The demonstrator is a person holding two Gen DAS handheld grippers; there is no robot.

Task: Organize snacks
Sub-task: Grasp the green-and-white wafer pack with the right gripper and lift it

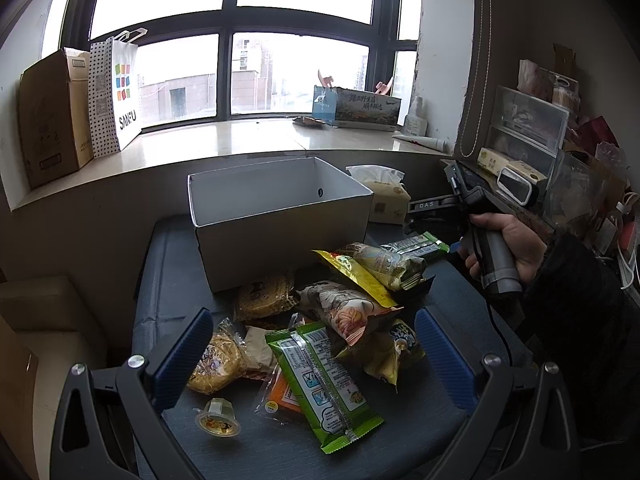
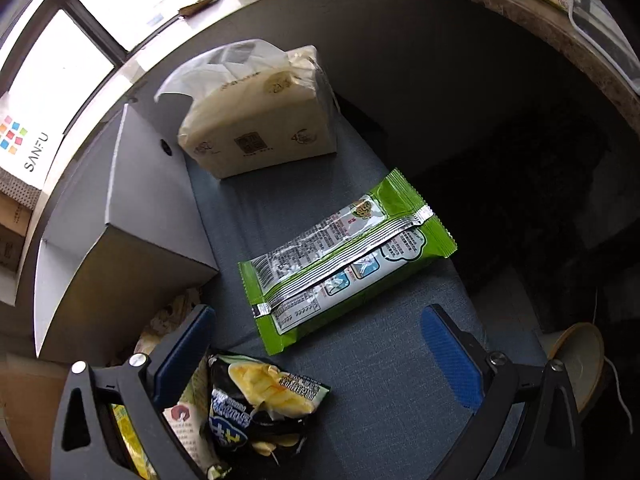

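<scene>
An empty white box (image 1: 280, 224) stands at the back of the dark blue tabletop (image 1: 420, 432); it also shows in the right wrist view (image 2: 148, 208). A heap of snack packets lies in front of it, with a green packet (image 1: 324, 384), a round pastry (image 1: 216, 360) and a jelly cup (image 1: 218, 422) nearest. My left gripper (image 1: 314, 344) is open above this heap. My right gripper (image 2: 316, 340) is open and empty, hovering over a second green packet (image 2: 344, 260) that lies alone to the right of the box. A black chip bag (image 2: 260, 404) lies by its left finger.
A tissue pack (image 2: 260, 128) stands behind the lone green packet, beside the box. A windowsill (image 1: 224, 140) with a paper bag (image 1: 116, 92) and cartons runs behind. Shelves with clutter (image 1: 532, 128) stand at the right. A bowl (image 2: 580, 364) sits off the table's right edge.
</scene>
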